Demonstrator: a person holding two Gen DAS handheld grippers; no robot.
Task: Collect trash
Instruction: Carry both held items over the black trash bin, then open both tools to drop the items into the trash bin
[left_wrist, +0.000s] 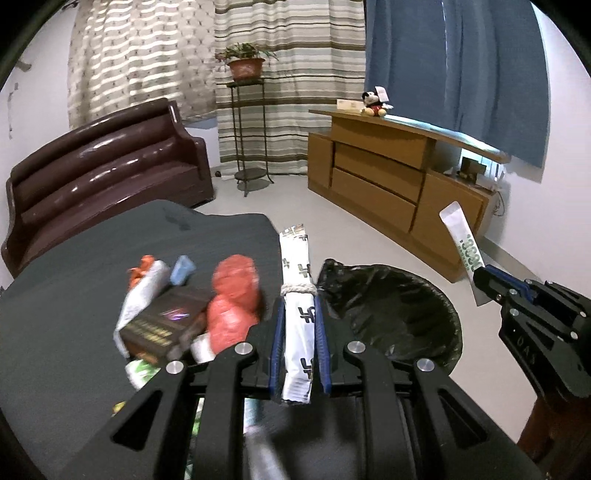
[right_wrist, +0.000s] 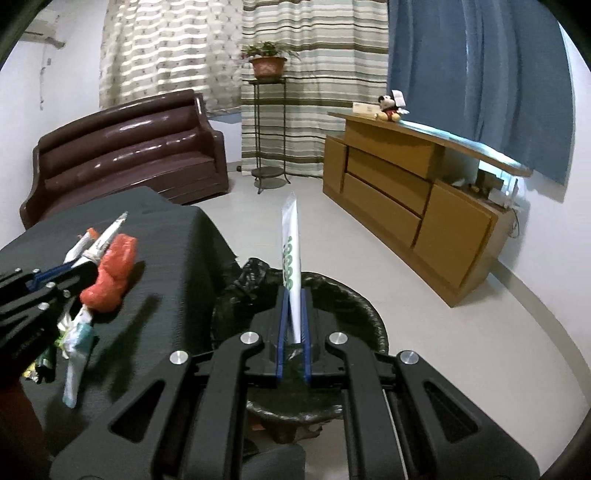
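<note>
My left gripper (left_wrist: 297, 301) is shut on a long white packet (left_wrist: 295, 266) with black logos and a string knotted round it, held at the table's right edge beside the bin. The bin (left_wrist: 402, 314), lined with a black bag, stands on the floor to the right of the table. My right gripper (right_wrist: 293, 295) is shut on a flat white sachet (right_wrist: 290, 240) with green print, held upright over the bin (right_wrist: 354, 301). On the dark table (left_wrist: 74, 295) lie a crumpled red bag (left_wrist: 232, 299), a dark box (left_wrist: 162, 326), a blue scrap (left_wrist: 181, 269) and other wrappers.
A brown sofa (left_wrist: 107, 173) stands behind the table. A metal stand with a potted plant (left_wrist: 245, 62) is by the striped curtain. A wooden cabinet (left_wrist: 388, 177) with a plush toy (left_wrist: 375, 103) runs along the right wall. Pale floor lies between them.
</note>
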